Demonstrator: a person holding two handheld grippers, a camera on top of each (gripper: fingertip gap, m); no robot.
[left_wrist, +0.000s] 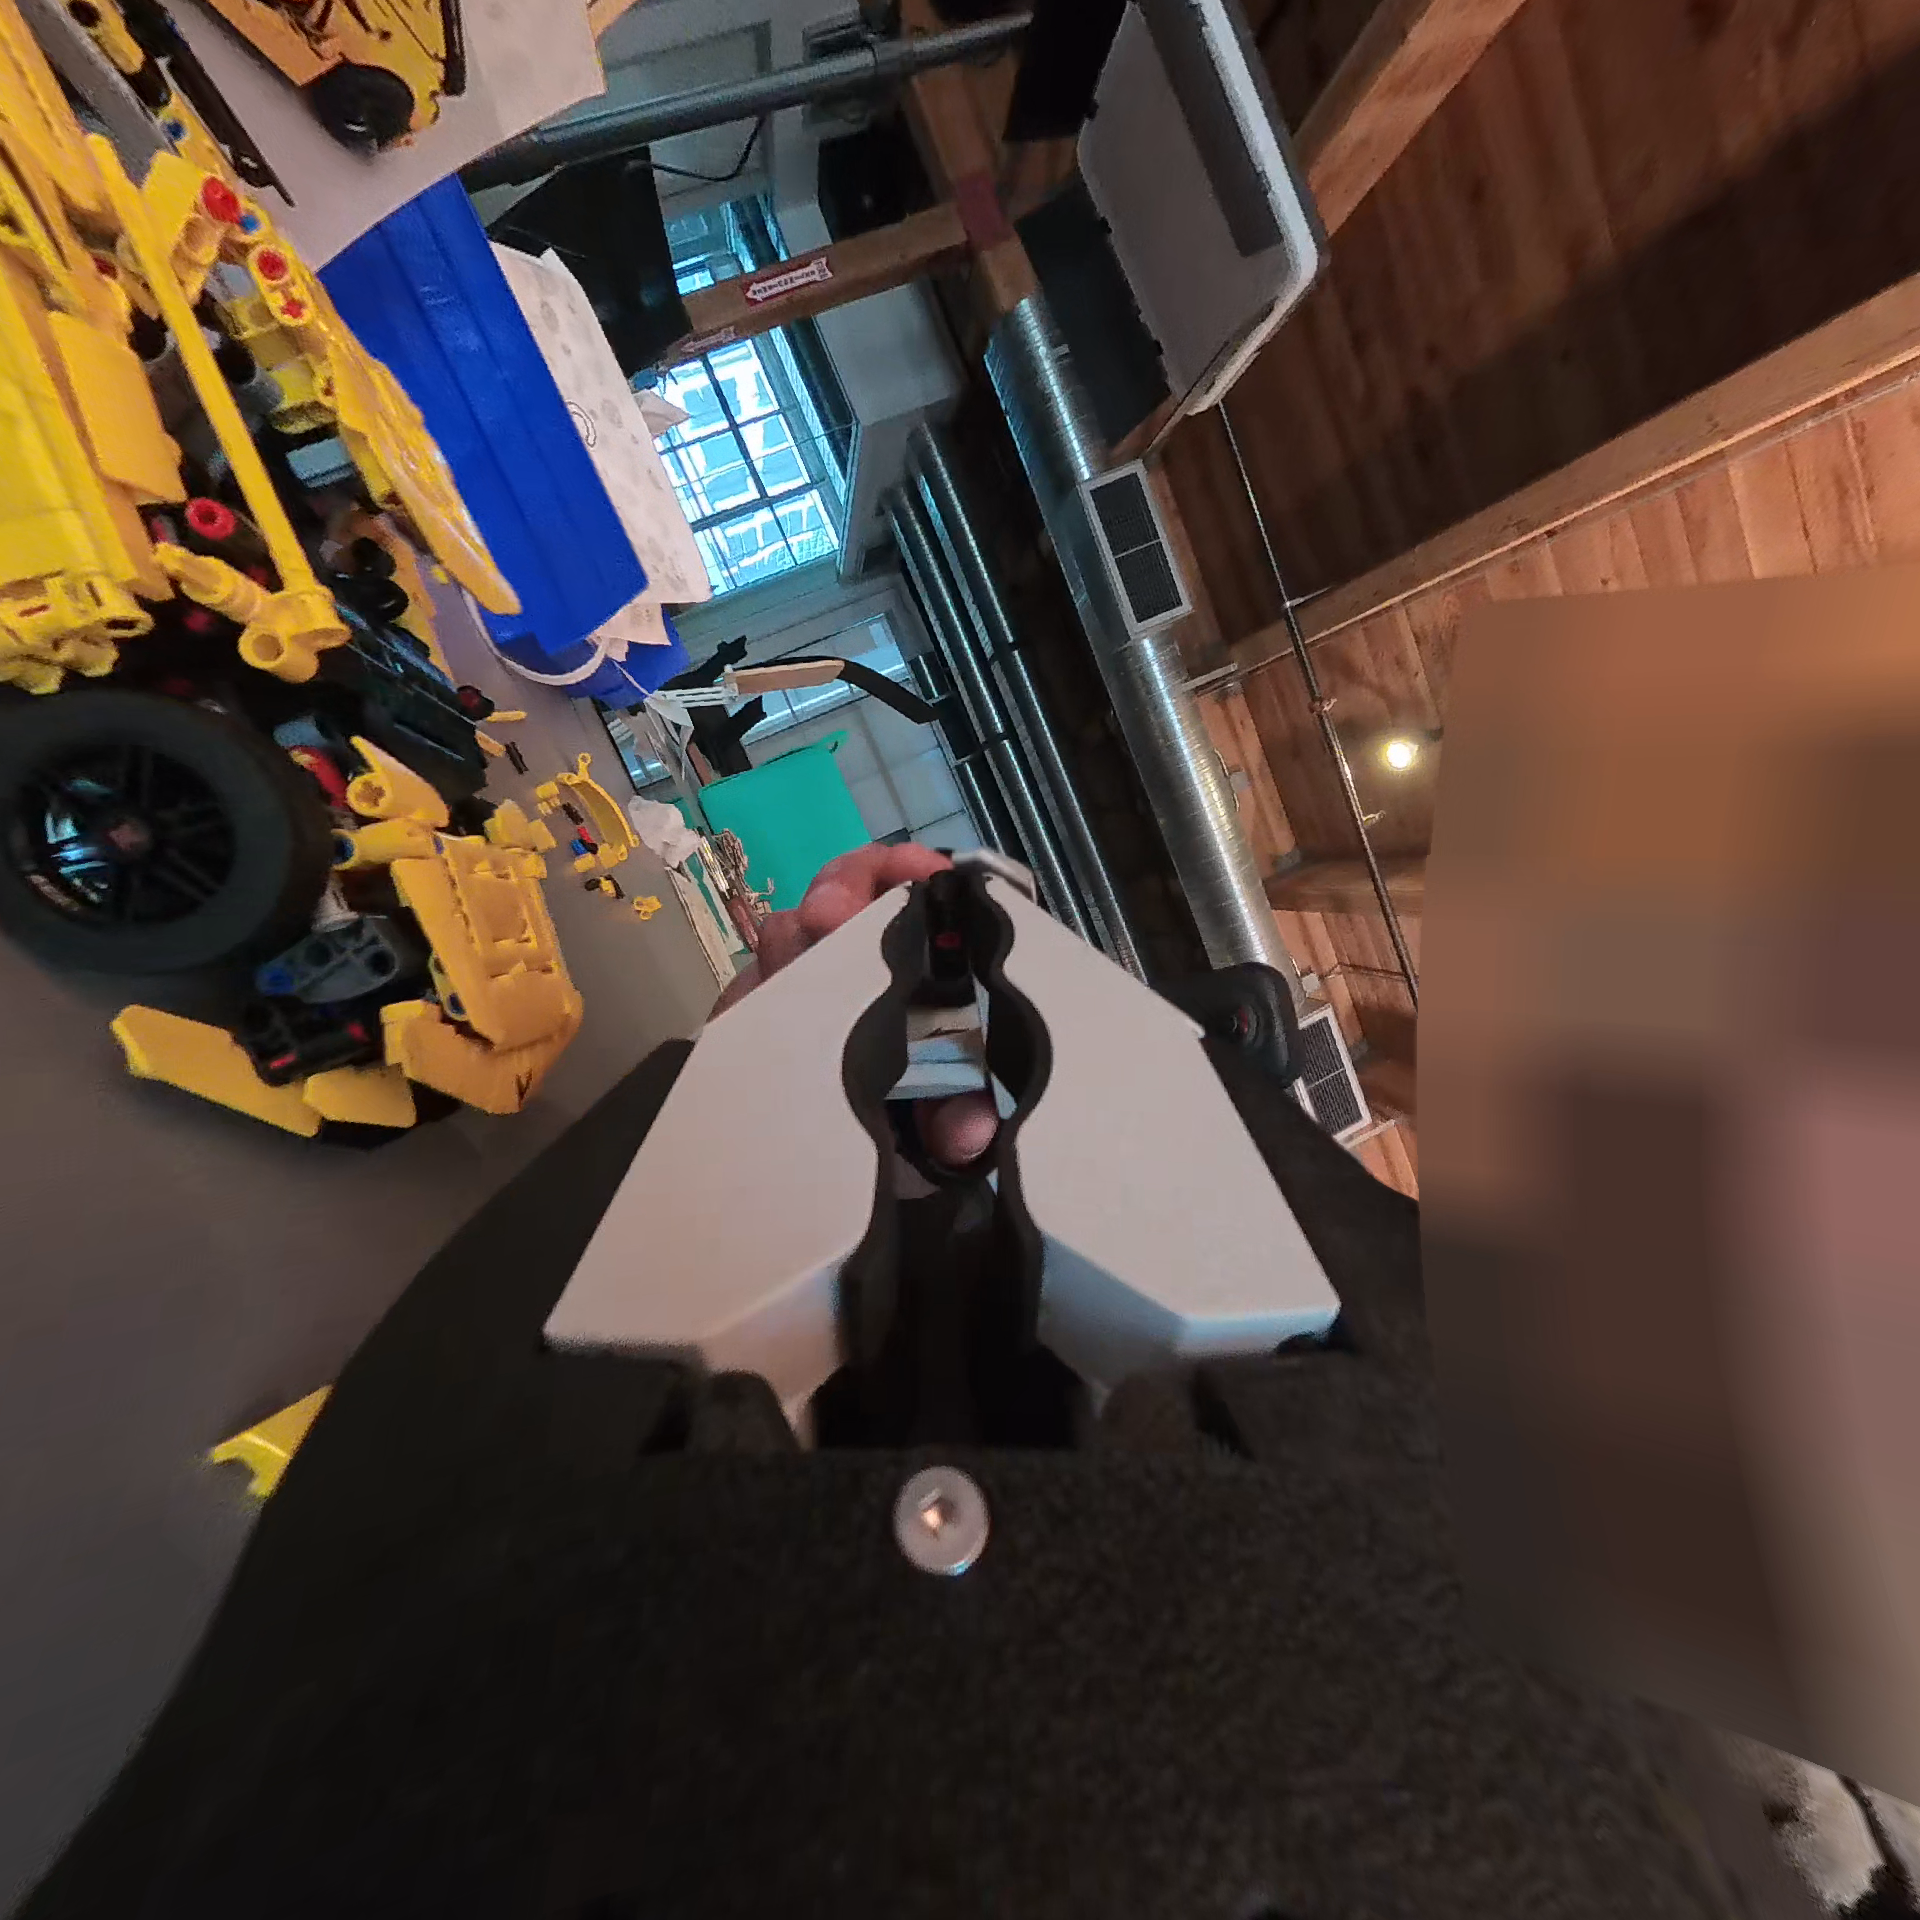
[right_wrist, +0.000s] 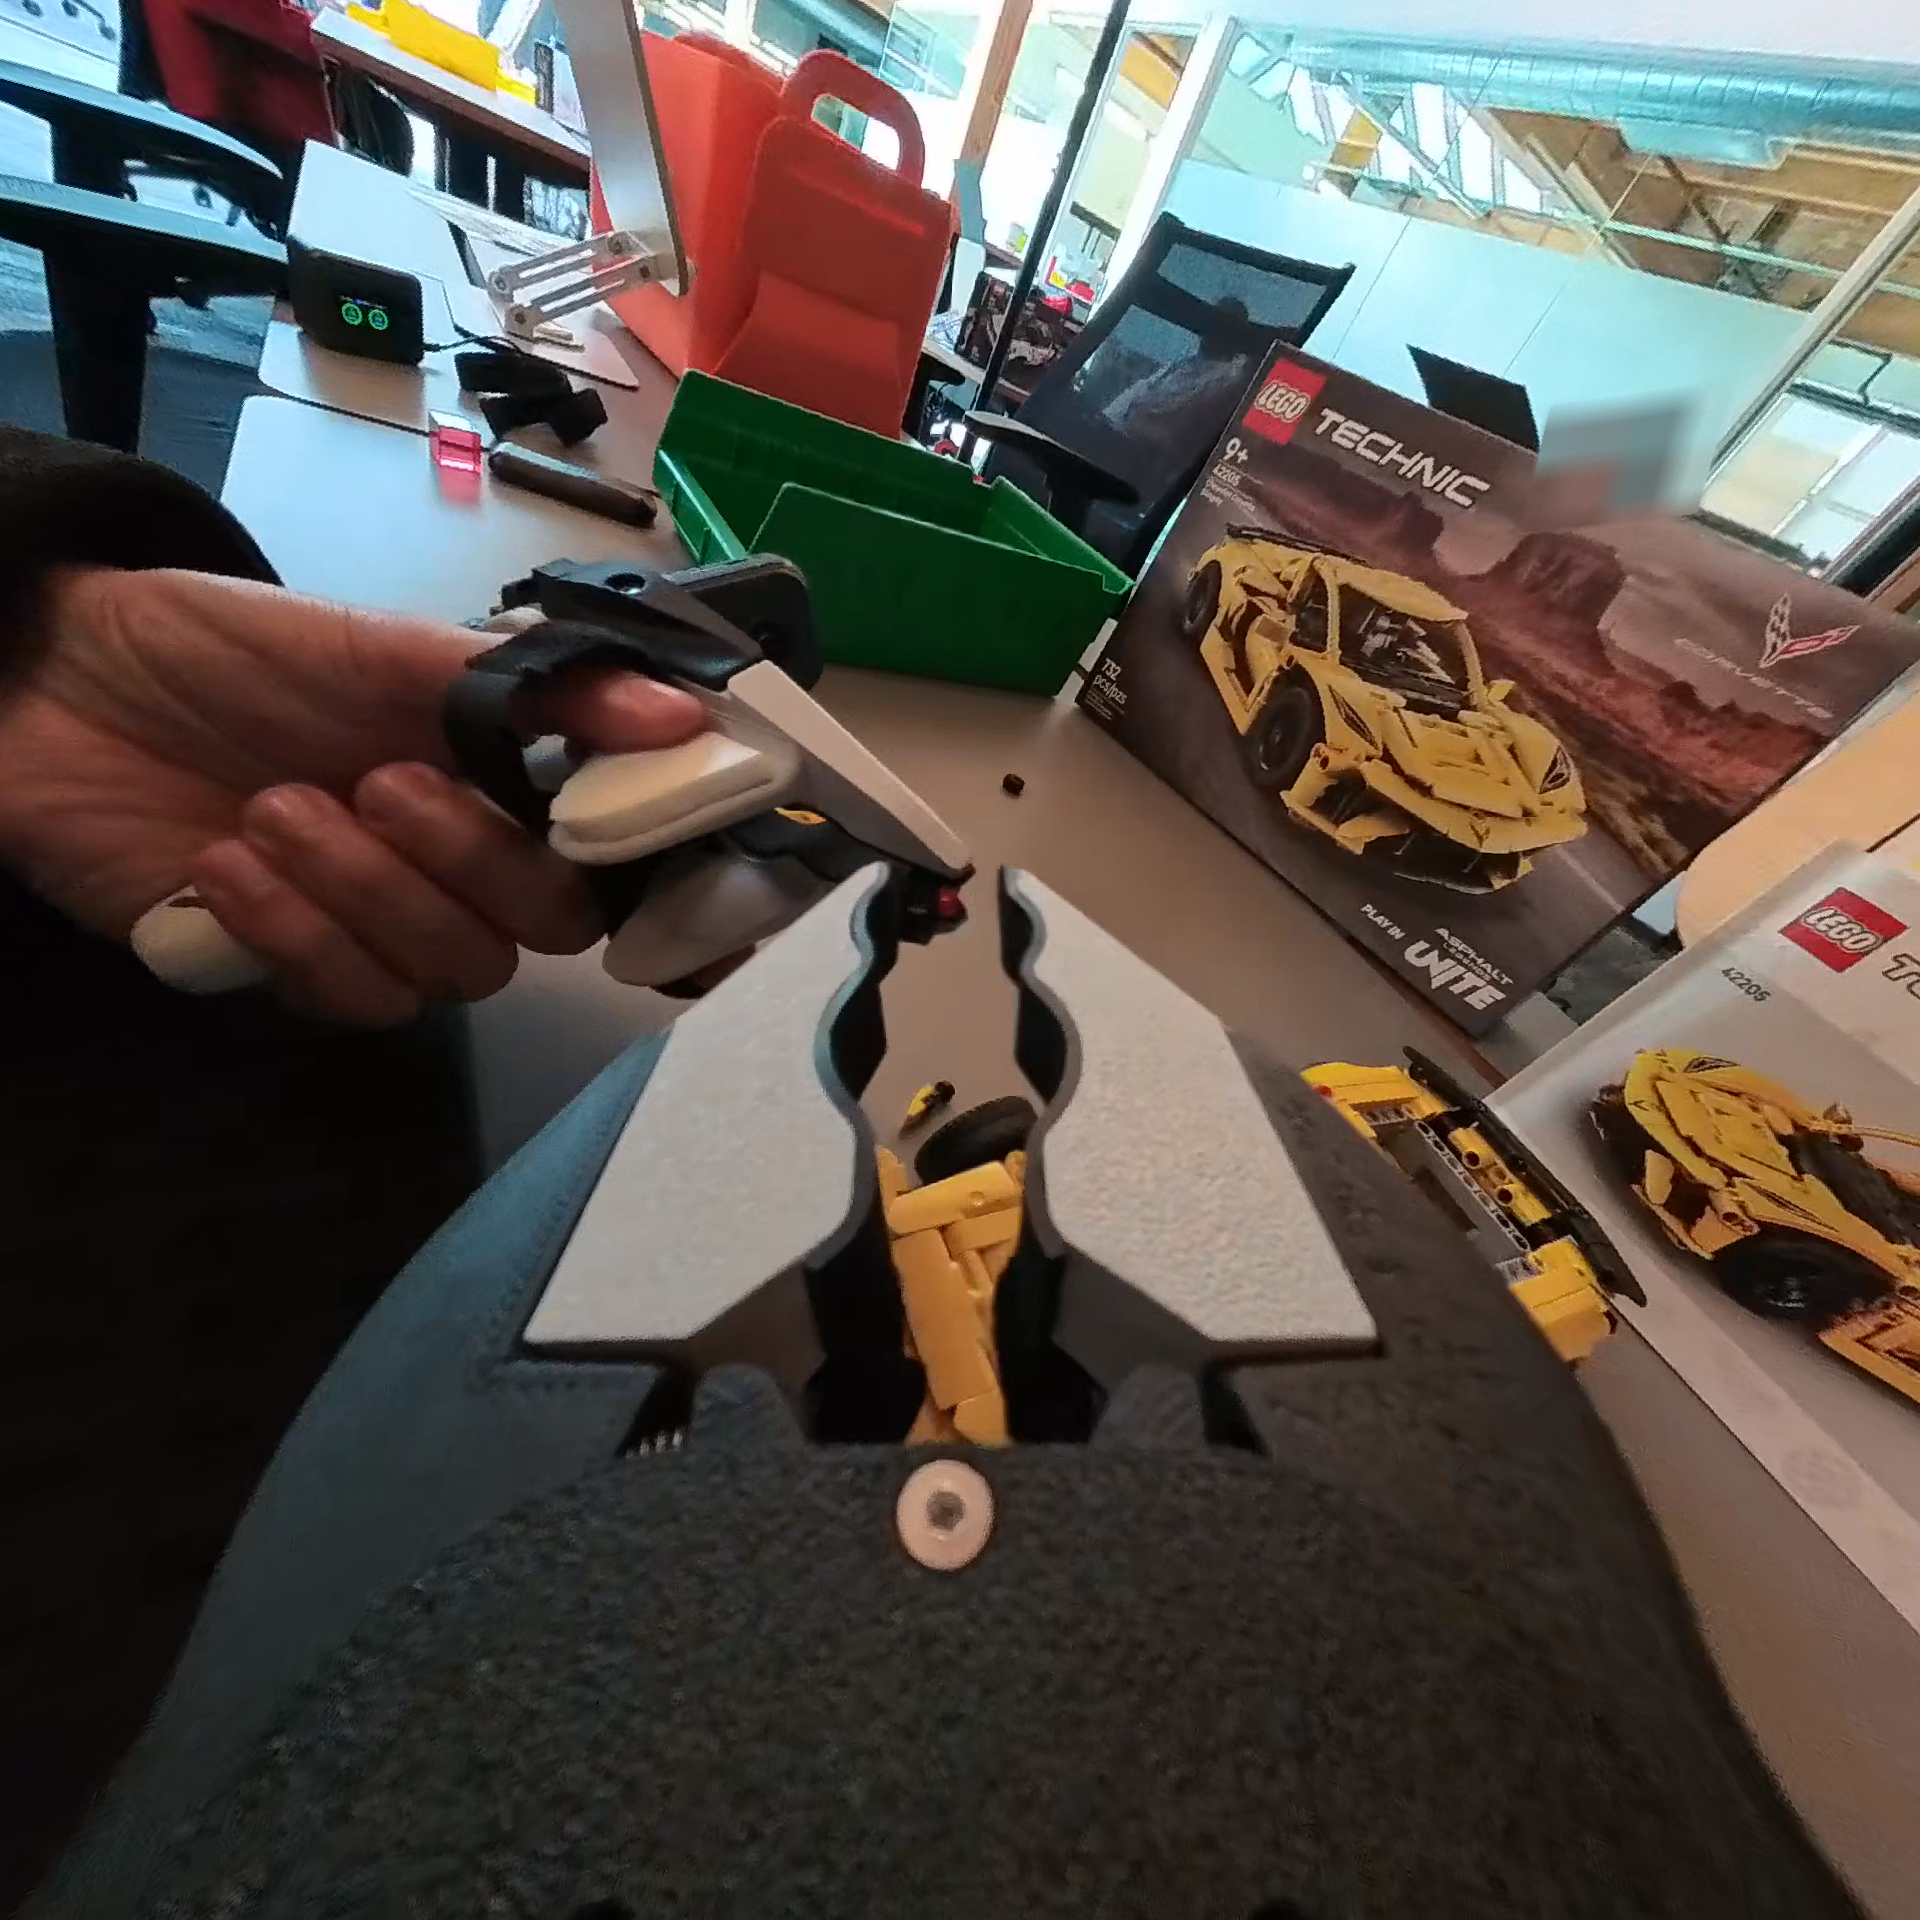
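Note:
My left gripper is shut on a small black piece with a red pin, pinched at the fingertips. In the right wrist view the left gripper comes in from the left, held in a hand. It holds the black piece between the tips of my right gripper, close to the left fingertip. My right gripper is open and empty. A partly built yellow model car lies on the table under it. The car also shows at the left of the left wrist view.
A model-car box stands at the right, with an instruction booklet in front of it. A green bin and an orange bin sit behind. A small dark piece lies on the grey table. Loose yellow parts lie near a blue bin. My two grippers' fingertips are within a few centimetres of each other.

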